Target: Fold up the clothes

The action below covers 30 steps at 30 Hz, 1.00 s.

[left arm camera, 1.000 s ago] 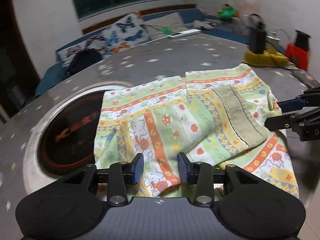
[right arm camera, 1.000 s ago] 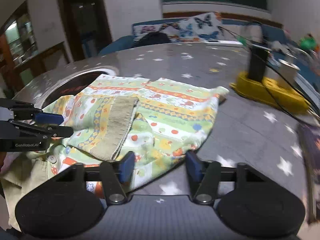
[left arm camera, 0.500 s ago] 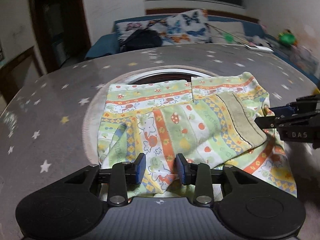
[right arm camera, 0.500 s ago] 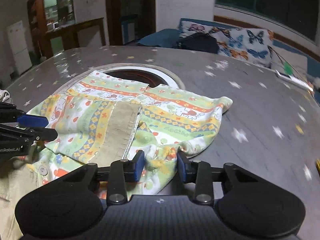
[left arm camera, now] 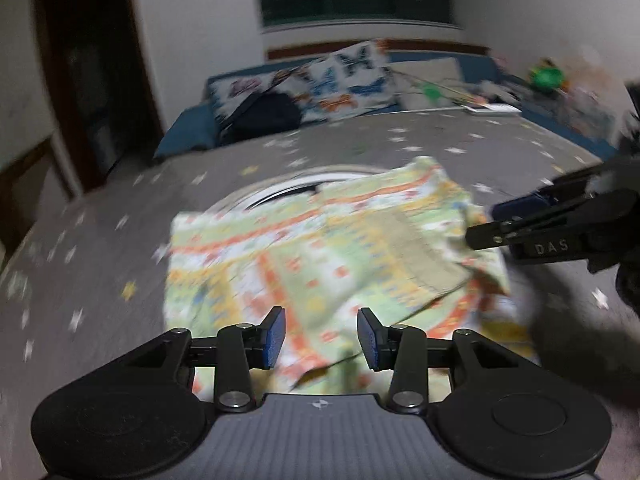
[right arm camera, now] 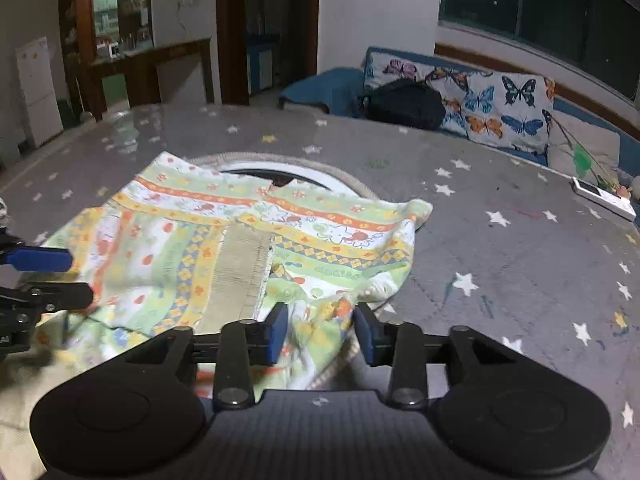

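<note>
A child's patterned garment (left arm camera: 320, 256), green, yellow and orange with a beige ribbed waistband (right arm camera: 240, 276), lies partly folded on the grey star-print table (right arm camera: 500, 264). My left gripper (left arm camera: 320, 338) is open, its fingers over the garment's near edge; it also shows in the right wrist view (right arm camera: 44, 276). My right gripper (right arm camera: 320, 334) is open over the garment's near right corner, cloth between the fingers; it also shows at the right of the left wrist view (left arm camera: 504, 222). The left wrist view is blurred.
A round white-rimmed inset (right arm camera: 288, 170) in the table lies partly under the garment's far edge. A sofa with butterfly cushions (right arm camera: 480, 96) and a black bag (right arm camera: 404, 104) stands behind the table. A white power strip (right arm camera: 604, 196) lies at the far right.
Both grippers have swung round the table and lifted a little. Their jaws have stayed open at much the same width. The garment lies as before.
</note>
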Each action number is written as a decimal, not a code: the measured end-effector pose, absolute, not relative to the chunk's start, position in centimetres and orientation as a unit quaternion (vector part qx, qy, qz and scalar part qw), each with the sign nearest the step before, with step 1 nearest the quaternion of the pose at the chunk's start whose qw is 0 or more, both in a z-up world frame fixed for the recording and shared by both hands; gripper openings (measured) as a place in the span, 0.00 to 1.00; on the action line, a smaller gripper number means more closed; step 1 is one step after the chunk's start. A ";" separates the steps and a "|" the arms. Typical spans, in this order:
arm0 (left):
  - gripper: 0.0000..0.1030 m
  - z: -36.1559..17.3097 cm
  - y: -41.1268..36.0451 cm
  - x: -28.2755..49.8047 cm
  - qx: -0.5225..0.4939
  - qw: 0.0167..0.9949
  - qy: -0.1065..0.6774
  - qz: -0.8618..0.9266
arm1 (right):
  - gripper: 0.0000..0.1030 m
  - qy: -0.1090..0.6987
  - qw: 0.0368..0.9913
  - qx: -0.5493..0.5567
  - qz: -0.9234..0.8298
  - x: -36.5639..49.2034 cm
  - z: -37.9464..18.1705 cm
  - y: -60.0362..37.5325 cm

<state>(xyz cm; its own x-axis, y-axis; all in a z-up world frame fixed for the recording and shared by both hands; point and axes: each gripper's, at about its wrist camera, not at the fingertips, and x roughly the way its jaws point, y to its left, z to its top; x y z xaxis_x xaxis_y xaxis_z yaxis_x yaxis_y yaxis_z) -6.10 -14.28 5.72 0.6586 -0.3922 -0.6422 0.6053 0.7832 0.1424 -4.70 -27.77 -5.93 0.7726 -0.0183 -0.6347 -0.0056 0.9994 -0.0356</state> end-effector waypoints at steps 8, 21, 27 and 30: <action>0.47 3.7 -19.2 -6.1 0.235 0.859 0.306 -0.337 | 0.41 0.328 0.945 0.002 0.015 -8.3 -4.8 -28.1; 0.08 3.7 -18.3 -3.3 0.169 0.872 0.330 -0.320 | 0.45 0.318 0.948 0.002 0.029 -10.6 -4.6 -27.6; 0.06 7.0 -13.6 -2.4 0.089 0.910 0.303 -0.270 | 0.44 0.318 0.947 -0.005 0.047 -10.8 -4.4 -26.6; 0.06 8.2 -10.5 -2.0 0.059 0.925 0.292 -0.234 | 0.44 0.318 0.946 -0.015 0.067 -10.1 -4.4 -25.1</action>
